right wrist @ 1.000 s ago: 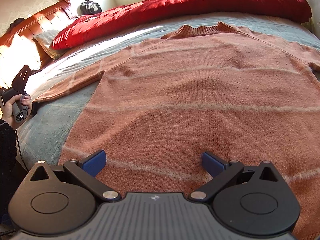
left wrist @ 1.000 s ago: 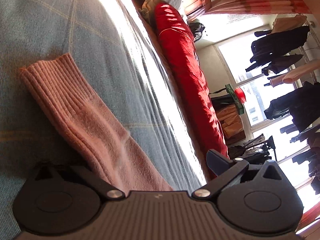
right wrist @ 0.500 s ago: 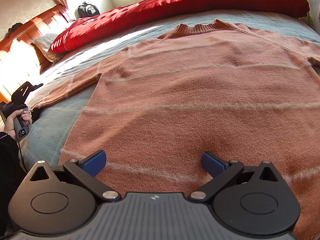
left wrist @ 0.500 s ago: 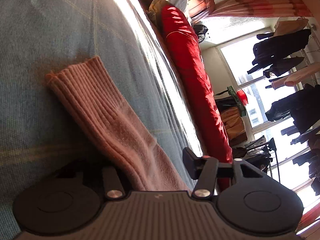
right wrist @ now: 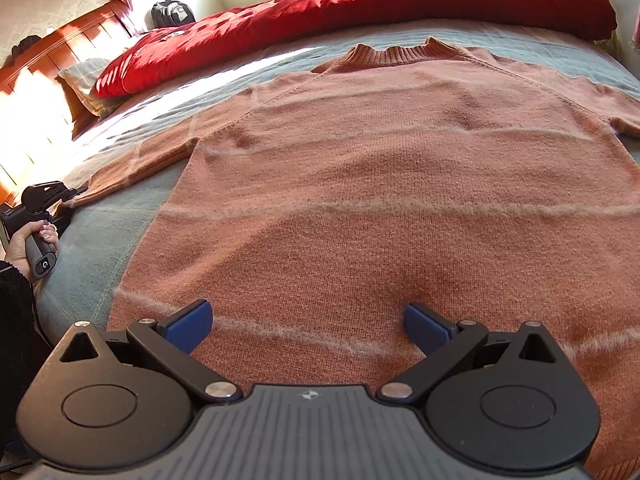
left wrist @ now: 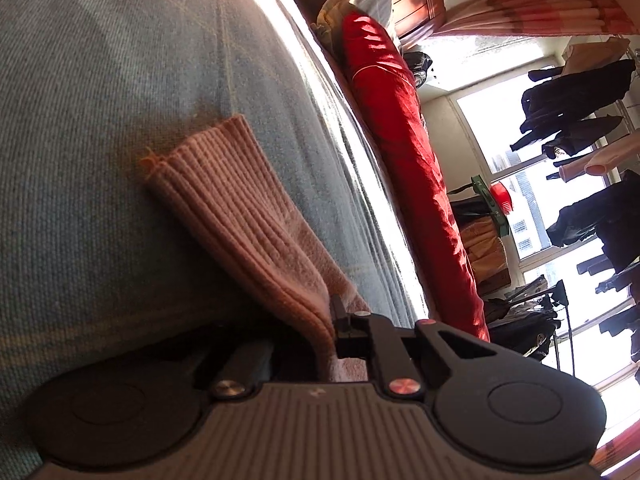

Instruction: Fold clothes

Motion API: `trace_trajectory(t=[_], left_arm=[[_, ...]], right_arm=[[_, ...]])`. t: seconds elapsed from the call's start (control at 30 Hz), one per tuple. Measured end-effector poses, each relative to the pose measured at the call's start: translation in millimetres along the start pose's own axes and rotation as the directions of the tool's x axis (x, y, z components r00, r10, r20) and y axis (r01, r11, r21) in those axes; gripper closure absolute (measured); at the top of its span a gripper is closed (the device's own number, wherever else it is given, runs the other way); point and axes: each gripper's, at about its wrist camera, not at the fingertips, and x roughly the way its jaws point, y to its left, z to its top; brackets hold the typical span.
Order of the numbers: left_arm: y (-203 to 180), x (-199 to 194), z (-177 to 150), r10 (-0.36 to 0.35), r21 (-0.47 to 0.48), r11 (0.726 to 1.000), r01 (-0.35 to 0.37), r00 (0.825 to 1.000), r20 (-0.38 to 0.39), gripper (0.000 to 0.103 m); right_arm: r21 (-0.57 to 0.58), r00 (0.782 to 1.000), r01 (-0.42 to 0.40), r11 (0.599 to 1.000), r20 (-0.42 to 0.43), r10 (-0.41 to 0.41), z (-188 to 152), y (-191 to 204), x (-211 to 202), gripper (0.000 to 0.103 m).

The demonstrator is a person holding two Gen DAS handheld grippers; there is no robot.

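- Sunlit bedroom: a bed (right wrist: 100,256) with a grey-blue cover carries everything, with a red duvet (right wrist: 360,4) along its far side at the top of the right wrist view.
- Left gripper (left wrist: 332,332), bottom centre of its own view, has its fingers (left wrist: 340,320) pinched together on the ribbed cuff (left wrist: 240,216) of the sleeve, the knit bunched between them.
- From that grip the cuff runs up and to the left across the cover, its end lying on the bed.
- Right gripper (right wrist: 308,326), at the bottom of its view, holds its blue fingers (right wrist: 188,324) spread wide just over the lower part of the sweater (right wrist: 380,200), gripping nothing.
- Pink sweater with pale stripes lies flat across the middle of the bed, collar towards the duvet, one sleeve stretched out to the left edge of the frame.
- At that left edge a hand (right wrist: 24,244) in a dark sleeve grips the handle of the left gripper at the sleeve's end.
- Dark clothes (left wrist: 576,96) hang by the bright window at the right of the left wrist view.
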Motion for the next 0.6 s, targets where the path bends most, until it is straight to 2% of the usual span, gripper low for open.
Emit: trace_trajectory(t=[0.4, 0.6], left_arm=[[-3.0, -0.8, 1.4, 0.002, 0.004, 1.000, -0.001, 1.000, -0.005, 0.093], [-2.2, -0.2, -1.4, -0.011, 0.019, 1.000, 0.011, 1.000, 0.025, 0.092]], right_arm=[[-0.008, 1.000, 0.013, 1.000, -0.004, -0.013, -0.2, 2.1, 0.5, 0.000], [-0.009, 1.000, 0.009, 1.000, -0.002, -0.009, -0.3, 1.2, 0.5, 0.000]])
